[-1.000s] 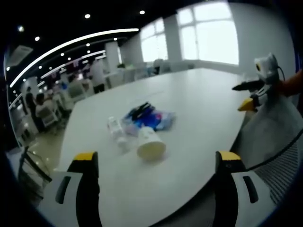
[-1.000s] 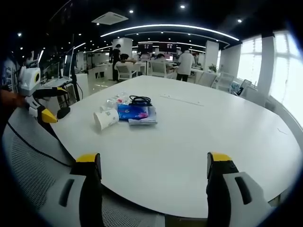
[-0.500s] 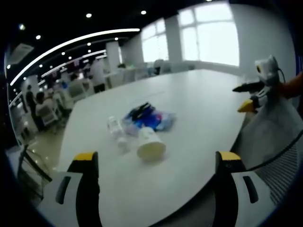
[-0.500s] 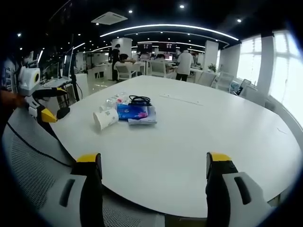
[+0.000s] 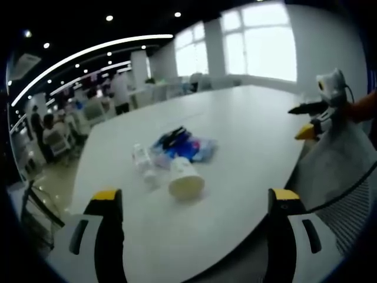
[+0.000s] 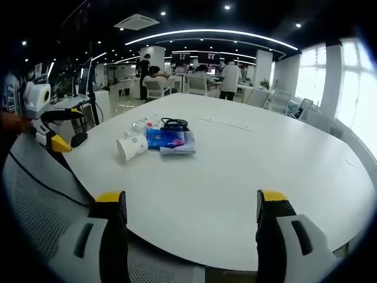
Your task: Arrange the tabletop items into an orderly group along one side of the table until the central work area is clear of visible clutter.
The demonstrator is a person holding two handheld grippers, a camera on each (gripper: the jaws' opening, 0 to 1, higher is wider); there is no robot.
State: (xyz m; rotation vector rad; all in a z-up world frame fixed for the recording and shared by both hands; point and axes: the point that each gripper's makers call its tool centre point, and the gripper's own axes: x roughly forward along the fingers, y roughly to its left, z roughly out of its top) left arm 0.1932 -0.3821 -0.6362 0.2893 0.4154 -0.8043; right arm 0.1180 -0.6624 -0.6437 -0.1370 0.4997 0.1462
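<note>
Left gripper view shows the left claw (image 5: 193, 206) released, its jaws spread wide and nothing between them, low over the near edge of the white bench (image 5: 247, 135), with a paper cup (image 5: 185, 177) lying on its side, a small plastic bottle (image 5: 141, 158), blue packets (image 5: 187, 147) and a black cable (image 5: 174, 137) clustered mid-bench. The right claw (image 6: 191, 207) is likewise released and well apart from that clutter. Probably best to start with the cup, the nearest piece: close across its wall gently, since thin paper likely crushes, and carry it to 1 edge.

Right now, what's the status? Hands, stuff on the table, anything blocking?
Left gripper open, off the table. Right gripper open, likewise. Paper cup, blue packet, black cable clustered on table, untouched. Nothing blocking.
</note>
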